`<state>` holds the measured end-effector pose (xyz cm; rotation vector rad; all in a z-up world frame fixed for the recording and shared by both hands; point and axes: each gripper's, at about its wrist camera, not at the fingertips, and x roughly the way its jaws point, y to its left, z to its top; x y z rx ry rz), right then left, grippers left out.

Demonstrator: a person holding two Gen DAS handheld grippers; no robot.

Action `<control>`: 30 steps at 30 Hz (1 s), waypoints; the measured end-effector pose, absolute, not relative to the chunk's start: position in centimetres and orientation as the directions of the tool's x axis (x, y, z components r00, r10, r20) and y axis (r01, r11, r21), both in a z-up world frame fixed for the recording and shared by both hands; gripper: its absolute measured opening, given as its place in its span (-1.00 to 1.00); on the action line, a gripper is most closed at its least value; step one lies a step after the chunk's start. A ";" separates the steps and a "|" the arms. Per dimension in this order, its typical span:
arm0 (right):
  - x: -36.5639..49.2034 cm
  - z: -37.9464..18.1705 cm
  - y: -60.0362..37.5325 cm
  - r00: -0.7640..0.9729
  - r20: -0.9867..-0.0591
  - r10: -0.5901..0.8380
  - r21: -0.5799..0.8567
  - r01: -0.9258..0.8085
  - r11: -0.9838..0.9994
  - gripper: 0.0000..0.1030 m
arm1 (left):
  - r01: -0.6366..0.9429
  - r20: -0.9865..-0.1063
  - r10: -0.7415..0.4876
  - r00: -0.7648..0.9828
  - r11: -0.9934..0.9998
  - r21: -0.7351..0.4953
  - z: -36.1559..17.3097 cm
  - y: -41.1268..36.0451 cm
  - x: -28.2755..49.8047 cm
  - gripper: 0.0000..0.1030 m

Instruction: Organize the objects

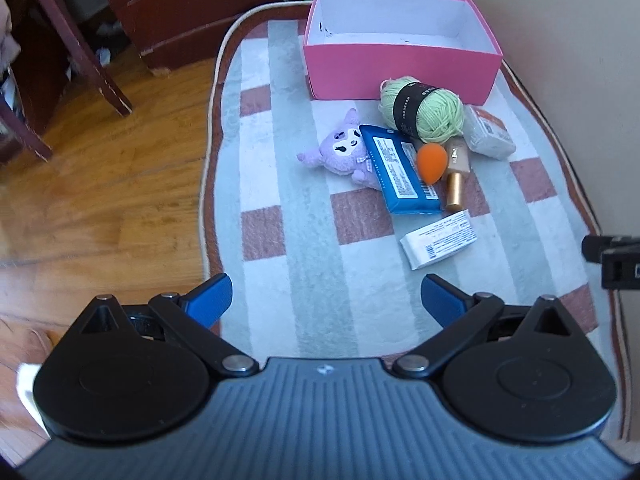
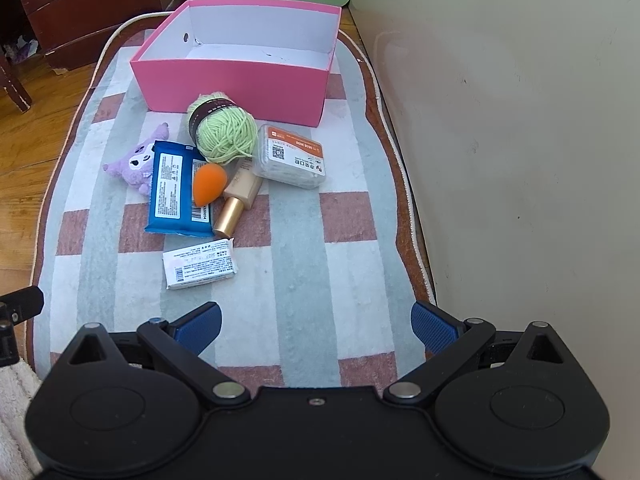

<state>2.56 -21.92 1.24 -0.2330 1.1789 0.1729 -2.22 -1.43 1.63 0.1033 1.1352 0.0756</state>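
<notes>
Left wrist view: my left gripper [image 1: 326,300] hangs over the near rug [image 1: 280,264], jaws wide, nothing held. The box [image 1: 400,64] stands empty at the far end. Just before it lies a tight cluster: yarn [image 1: 422,108], plush [image 1: 340,152], blue pack [image 1: 400,170], sponge [image 1: 432,164], bottle [image 1: 456,178] and clear case [image 1: 490,134]. The white packet [image 1: 440,244] lies apart, nearest me. Risk: the sponge rests on the pack and against the bottle; lifting either would likely send it rolling.

Right wrist view: my right gripper [image 2: 316,326] also hangs with jaws wide and bare. The yarn [image 2: 224,132] touches the box [image 2: 236,84] wall, so a grasp from the far side has no clearance. A loose strand trails toward the bottle [image 2: 240,200] and may drag it. The packet [image 2: 200,266] lies flat; the jaws may skid off its film or catch rug pile.
</notes>
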 end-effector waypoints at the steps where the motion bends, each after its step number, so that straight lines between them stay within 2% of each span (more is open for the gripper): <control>1: 2.6 1.3 -21.9 0.373 -0.928 0.014 -0.089 -0.255 0.963 0.97 | 0.000 -0.900 0.123 0.419 0.991 0.135 1.6 -1.7 -2.3 0.99; 12: 2.8 1.3 -22.2 0.375 -0.927 0.014 -0.092 -0.265 0.960 0.97 | 0.117 -0.922 0.078 0.378 0.984 0.131 1.6 -2.6 -1.2 0.99; 17: 3.2 1.6 -22.2 0.385 -0.923 0.004 -0.117 -0.290 0.950 0.97 | 0.145 -0.927 -0.001 0.375 0.988 0.058 2.4 -1.5 0.1 0.99; 20: 3.2 2.5 -22.6 0.449 -0.887 0.111 -0.059 -0.348 0.936 0.97 | 0.184 -0.930 -0.046 0.366 0.983 0.024 2.4 -1.5 1.0 1.00; 22: 2.4 3.3 -23.0 0.539 -0.798 0.270 0.001 -0.446 0.895 0.97 | 0.211 -0.933 -0.099 0.346 0.977 -0.026 2.2 -1.7 1.8 1.00; 24: 1.9 3.4 -23.3 0.600 -0.723 0.342 -0.012 -0.506 0.863 0.98 | 0.220 -0.928 -0.108 0.356 0.975 -0.029 1.9 -2.2 2.2 1.00; 26: 3.0 2.7 -23.4 0.570 -0.744 0.347 0.011 -0.509 0.861 0.97 | 0.221 -0.930 -0.102 0.352 0.975 -0.023 1.0 -2.8 2.8 1.00; 28: 4.7 1.2 -23.9 0.471 -0.792 0.389 0.117 -0.508 0.854 0.96 | 0.217 -0.939 -0.094 0.331 0.976 -0.021 -0.4 -3.3 3.5 0.99; 30: 6.1 -0.3 -24.1 0.413 -0.820 0.396 0.164 -0.495 0.854 0.96 | 0.198 -0.950 -0.097 0.298 0.980 -0.038 -2.1 -3.4 4.6 0.95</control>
